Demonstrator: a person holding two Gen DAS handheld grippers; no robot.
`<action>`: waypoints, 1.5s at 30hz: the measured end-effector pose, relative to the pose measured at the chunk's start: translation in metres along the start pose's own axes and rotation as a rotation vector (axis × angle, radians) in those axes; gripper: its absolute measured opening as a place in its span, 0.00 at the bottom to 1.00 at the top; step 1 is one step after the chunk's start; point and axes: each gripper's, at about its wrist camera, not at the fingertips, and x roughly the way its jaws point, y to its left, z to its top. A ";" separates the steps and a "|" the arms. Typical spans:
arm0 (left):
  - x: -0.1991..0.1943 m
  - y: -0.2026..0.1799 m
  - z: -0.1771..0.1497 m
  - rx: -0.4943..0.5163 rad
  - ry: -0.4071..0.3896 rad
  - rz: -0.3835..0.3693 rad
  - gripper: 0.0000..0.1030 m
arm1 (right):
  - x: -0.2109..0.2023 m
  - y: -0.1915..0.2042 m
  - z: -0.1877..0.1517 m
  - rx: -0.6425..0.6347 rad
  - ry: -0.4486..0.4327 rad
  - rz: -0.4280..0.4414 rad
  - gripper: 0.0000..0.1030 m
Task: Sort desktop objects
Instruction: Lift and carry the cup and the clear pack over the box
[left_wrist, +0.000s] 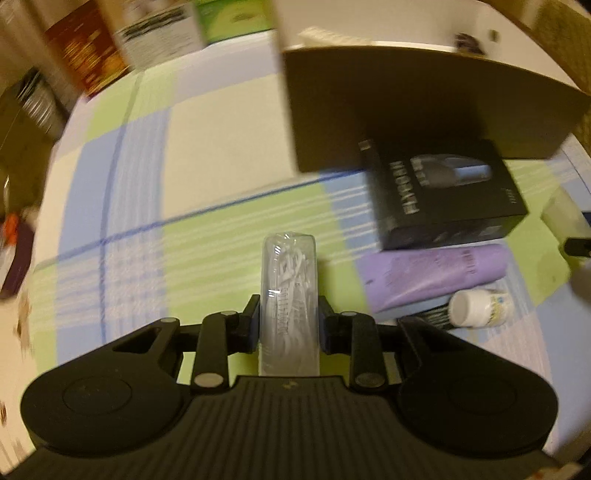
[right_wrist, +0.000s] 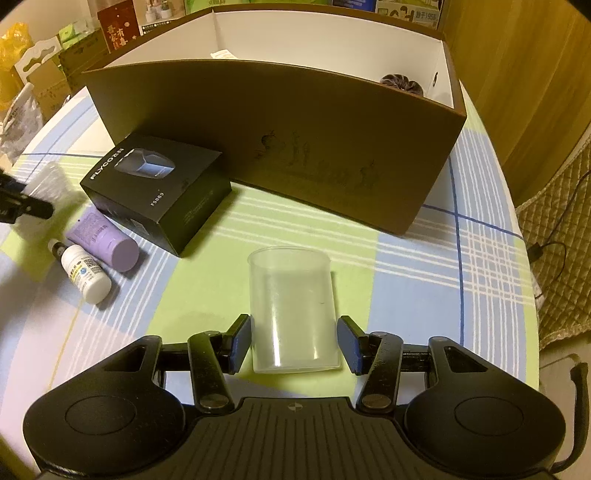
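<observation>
One clear packet (left_wrist: 289, 295), lengthwise forward

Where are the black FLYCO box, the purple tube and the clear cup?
black FLYCO box (right_wrist: 147, 177), right wrist view, on its top face.
purple tube (right_wrist: 101, 240), right wrist view, on the middle of its body.
clear cup (right_wrist: 291, 306), right wrist view, on its side wall.

A checked cloth (right_wrist: 424, 258) in green, blue and white covers the surface. Beyond its far edge, at ten to twelve o'clock, cartons and printed boxes (right_wrist: 122, 26) stand stacked in a row. At two o'clock a wooden panel (right_wrist: 524, 85) rises; below it, at three o'clock, lies a quilted beige fabric (right_wrist: 561, 236) crossed by a dark cable (right_wrist: 554, 245). The light is warm and yellowish.
</observation>
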 end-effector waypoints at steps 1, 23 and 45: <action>-0.001 0.006 -0.003 -0.032 0.009 0.004 0.24 | 0.000 0.000 0.000 0.001 -0.001 0.005 0.47; 0.001 -0.003 -0.009 -0.012 -0.010 0.000 0.24 | 0.011 0.014 0.004 -0.010 0.017 0.015 0.48; -0.089 -0.031 0.023 0.071 -0.212 -0.130 0.24 | -0.068 0.035 0.034 0.002 -0.164 0.134 0.48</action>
